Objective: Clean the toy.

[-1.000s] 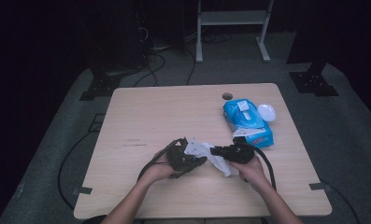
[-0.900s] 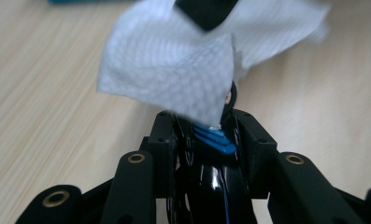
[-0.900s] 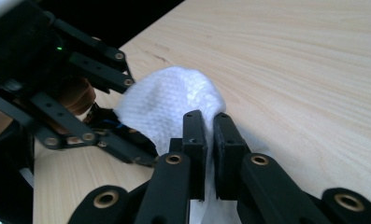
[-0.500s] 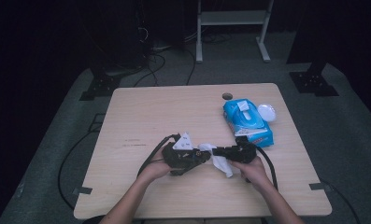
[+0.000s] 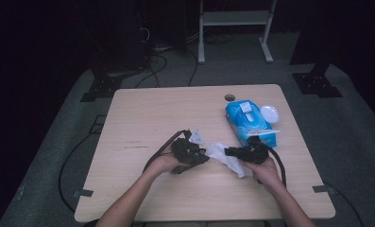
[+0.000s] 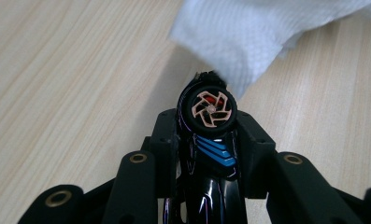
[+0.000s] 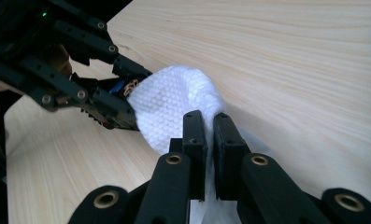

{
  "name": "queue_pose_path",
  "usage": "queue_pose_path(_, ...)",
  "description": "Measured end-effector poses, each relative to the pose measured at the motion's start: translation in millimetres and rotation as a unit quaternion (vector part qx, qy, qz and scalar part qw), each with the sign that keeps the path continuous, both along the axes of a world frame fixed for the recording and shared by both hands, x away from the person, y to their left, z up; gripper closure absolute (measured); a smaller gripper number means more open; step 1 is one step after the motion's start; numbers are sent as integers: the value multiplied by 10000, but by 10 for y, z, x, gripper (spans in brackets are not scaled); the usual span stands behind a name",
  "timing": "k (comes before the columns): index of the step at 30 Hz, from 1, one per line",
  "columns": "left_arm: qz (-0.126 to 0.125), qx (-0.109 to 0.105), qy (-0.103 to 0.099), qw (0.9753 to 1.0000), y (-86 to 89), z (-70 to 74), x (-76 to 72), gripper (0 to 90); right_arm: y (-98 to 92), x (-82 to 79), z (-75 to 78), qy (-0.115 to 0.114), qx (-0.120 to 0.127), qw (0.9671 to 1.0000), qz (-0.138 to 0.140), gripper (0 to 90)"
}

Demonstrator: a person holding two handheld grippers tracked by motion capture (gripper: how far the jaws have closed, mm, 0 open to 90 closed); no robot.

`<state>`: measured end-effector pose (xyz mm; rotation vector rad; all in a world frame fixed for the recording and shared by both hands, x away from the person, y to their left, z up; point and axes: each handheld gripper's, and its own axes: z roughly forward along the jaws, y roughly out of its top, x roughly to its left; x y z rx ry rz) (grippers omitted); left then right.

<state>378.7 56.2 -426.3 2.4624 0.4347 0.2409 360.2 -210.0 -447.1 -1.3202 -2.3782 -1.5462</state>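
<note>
Since half a second ago, the white textured wet wipe (image 7: 174, 107), clamped in the right gripper (image 7: 210, 140), has been brought against the small black toy car (image 6: 210, 140) clamped in the left gripper (image 6: 206, 140) above the table, so wiping is judged underway.

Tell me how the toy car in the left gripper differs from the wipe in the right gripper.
The toy car is hard, glossy black with blue stripes and an orange-spoked wheel; the wipe is soft, white and textured. The car sits rigid between the left gripper's jaws, nose outward, while the wipe hangs crumpled from the right gripper. The car looks smaller than the spread wipe. Both are clamped above the wooden table, and the wipe meets the car's front.
</note>
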Motion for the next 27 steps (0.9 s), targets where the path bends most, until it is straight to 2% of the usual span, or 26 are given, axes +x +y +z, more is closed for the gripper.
queue_pose_path(4,54,-397,172,9990,87,66,30,557,-138,-82,85,-206,-321,9993,-39,844)
queue_pose_path(7,58,-625,222,9978,193,109,39,511,-280,-163,120,-351,-557,9978,-55,844)
queue_pose_path(8,62,-812,263,9963,251,123,44,504,-335,-189,122,-415,-628,9971,-67,843)
queue_pose_path(11,77,-1163,404,9924,379,157,62,477,-515,-266,111,-471,-754,9959,-193,843)
queue_pose_path(13,159,-1297,454,9904,464,172,74,459,-638,-306,91,-442,-813,9953,-268,843)
queue_pose_path(16,266,-1378,567,9885,572,149,94,435,-799,-365,52,-480,-999,9933,-328,842)
queue_pose_path(17,266,-1378,567,9885,572,149,94,425,-799,-365,52,-480,-999,9933,-328,842)
queue_pose_path(18,371,-1389,672,9873,631,102,111,417,-877,-390,28,-456,-1116,9920,-379,831)
queue_pose_path(19,391,-1407,694,9868,643,85,114,414,-912,-392,8,-463,-1137,9916,-404,821)
queue_pose_path(22,407,-1394,741,9866,653,26,103,403,-975,-404,-34,-407,-1134,9916,-461,764)
queue_pose_path(24,408,-1483,737,9853,643,9,86,399,-982,-418,-39,-507,-1216,9901,-477,716)
queue_pose_path(27,380,-1409,568,9877,626,21,56,398,-978,-441,-9,-647,-1155,9902,-433,656)
